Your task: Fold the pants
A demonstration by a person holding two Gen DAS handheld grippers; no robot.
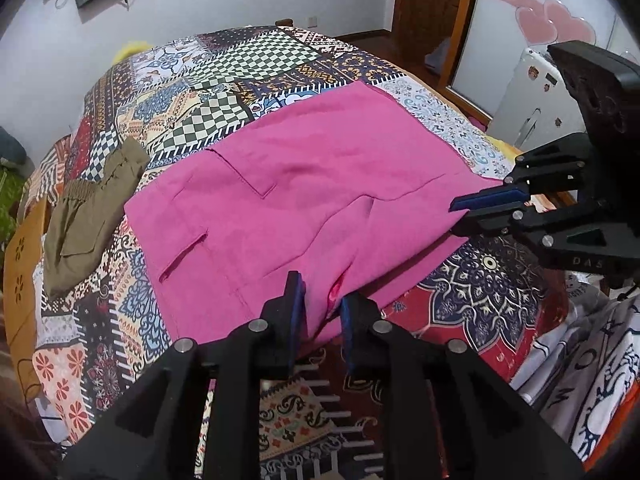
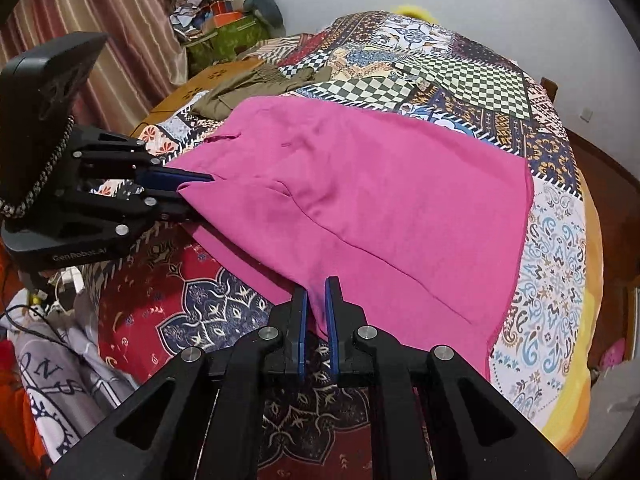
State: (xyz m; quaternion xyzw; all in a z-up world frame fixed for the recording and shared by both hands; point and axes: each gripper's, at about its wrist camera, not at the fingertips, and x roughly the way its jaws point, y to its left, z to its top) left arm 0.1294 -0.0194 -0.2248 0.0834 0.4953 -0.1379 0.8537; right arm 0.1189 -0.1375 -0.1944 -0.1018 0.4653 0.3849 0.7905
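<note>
Left gripper: jaws narrow, pinching the near edge of the pink pants.
Right gripper: jaws nearly closed on the same near edge, further along it.
Pants: spread on the patchwork bedspread, apparently one leg laid over the other.
Progress: likely early; crosswise folds seem left.
Olive garment: beyond, beside the pants.
Containers: a cluttered green box far off; contents unclear.

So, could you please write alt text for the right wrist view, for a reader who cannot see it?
The right gripper pinches the near edge of pink pants spread over a patchwork bedspread. At left, the left gripper clamps another part of that edge. Olive-green pants lie farther back.
</note>
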